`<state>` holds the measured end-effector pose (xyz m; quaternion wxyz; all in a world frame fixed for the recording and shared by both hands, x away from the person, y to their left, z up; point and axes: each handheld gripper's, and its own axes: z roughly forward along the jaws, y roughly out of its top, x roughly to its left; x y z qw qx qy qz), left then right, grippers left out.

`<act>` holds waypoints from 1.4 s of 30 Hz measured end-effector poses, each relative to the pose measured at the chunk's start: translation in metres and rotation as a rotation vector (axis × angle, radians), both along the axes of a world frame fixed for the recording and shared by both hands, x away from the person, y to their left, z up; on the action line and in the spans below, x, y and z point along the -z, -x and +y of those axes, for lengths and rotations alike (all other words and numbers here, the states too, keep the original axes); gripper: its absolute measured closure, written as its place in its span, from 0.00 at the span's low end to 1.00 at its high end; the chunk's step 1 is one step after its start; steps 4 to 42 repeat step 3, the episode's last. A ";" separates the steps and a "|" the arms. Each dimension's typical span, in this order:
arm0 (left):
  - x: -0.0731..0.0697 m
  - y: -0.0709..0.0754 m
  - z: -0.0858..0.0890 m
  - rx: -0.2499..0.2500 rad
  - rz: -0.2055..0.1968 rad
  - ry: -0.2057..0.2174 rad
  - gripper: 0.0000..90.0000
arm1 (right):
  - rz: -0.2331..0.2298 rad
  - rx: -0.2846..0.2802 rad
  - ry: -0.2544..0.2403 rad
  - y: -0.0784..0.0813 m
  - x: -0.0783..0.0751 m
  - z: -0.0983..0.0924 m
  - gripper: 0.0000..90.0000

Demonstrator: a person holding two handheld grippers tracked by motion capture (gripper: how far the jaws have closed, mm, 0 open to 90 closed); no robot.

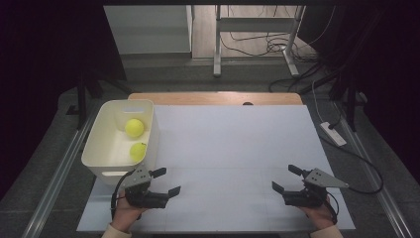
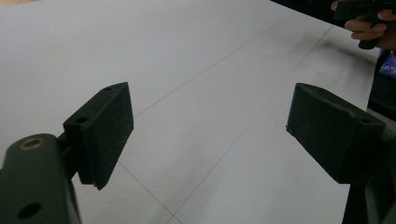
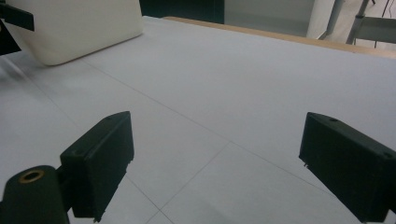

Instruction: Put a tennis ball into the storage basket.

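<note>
Two yellow-green tennis balls, one (image 1: pixel 134 127) farther back and one (image 1: pixel 138 150) nearer the front wall, lie inside a white plastic bin (image 1: pixel 98 140) at the table's left. My left gripper (image 1: pixel 166 181) rests low near the table's front left, just right of the bin's front corner, jaws open with bare white tabletop between them (image 2: pixel 209 135). Near the front right my right gripper (image 1: pixel 287 179) is also open and holds nothing (image 3: pixel 215 158). In the right gripper view the bin (image 3: pixel 79 28) stands at the upper left.
A white sheet (image 1: pixel 223 148) covers the table, with a wooden edge (image 1: pixel 213 97) showing at the back. Beyond the table are a metal frame (image 1: pixel 257 34) and cables on the floor. A power strip (image 1: pixel 333 133) lies off the right edge.
</note>
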<state>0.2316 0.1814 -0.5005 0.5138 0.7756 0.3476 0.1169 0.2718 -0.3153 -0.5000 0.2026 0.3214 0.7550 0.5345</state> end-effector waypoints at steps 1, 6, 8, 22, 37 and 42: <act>0.000 0.000 0.000 -0.001 0.000 0.000 0.17 | 0.001 -0.001 0.000 0.000 0.000 0.000 0.11; 0.000 0.000 0.000 -0.002 0.000 0.002 0.17 | 0.000 -0.002 -0.001 0.000 0.000 -0.001 0.11; 0.000 0.000 0.000 -0.002 0.000 0.002 0.17 | 0.000 -0.002 -0.001 0.000 0.000 -0.001 0.11; 0.000 0.000 0.000 -0.002 0.000 0.002 0.17 | 0.000 -0.002 -0.001 0.000 0.000 -0.001 0.11; 0.000 0.000 0.000 -0.002 0.000 0.002 0.17 | 0.000 -0.002 -0.001 0.000 0.000 -0.001 0.11; 0.000 0.000 0.000 -0.002 0.000 0.002 0.17 | 0.000 -0.002 -0.001 0.000 0.000 -0.001 0.11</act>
